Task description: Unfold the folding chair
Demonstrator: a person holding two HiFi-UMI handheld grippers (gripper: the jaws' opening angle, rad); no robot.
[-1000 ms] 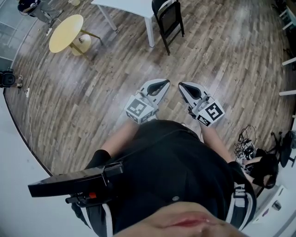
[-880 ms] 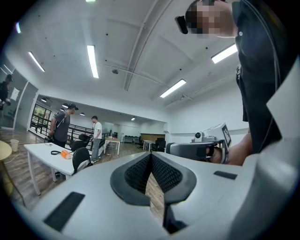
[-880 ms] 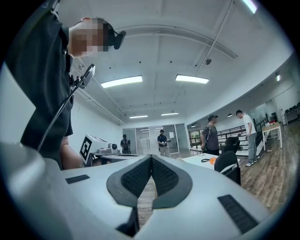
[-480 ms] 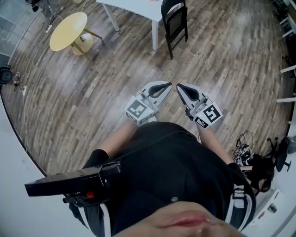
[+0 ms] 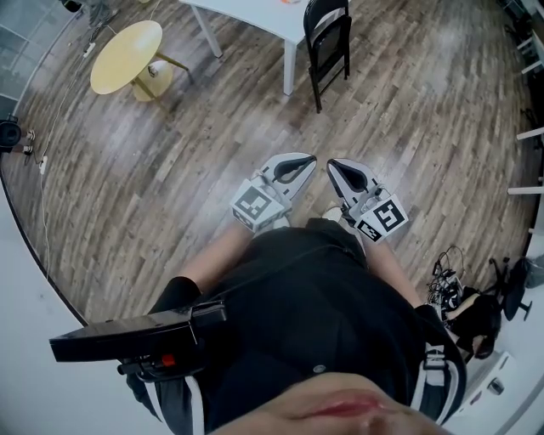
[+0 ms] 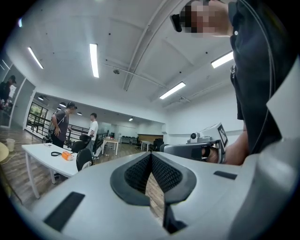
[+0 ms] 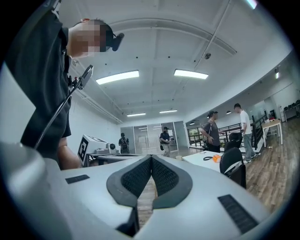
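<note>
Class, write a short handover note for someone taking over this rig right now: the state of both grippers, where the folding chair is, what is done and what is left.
Left gripper: shut, empty, held out in front of the body.
Right gripper: shut, empty, close beside the left one.
Folding chair: black, looks folded, standing on the wooden floor by the white table, well ahead of both grippers, untouched.
Done: nothing on the chair yet.
Left: get to the chair, open the jaws, grip it and unfold it, probably with one gripper on the back and one on the seat.

Bright ceiling-strip lighting, strong fisheye distortion
</note>
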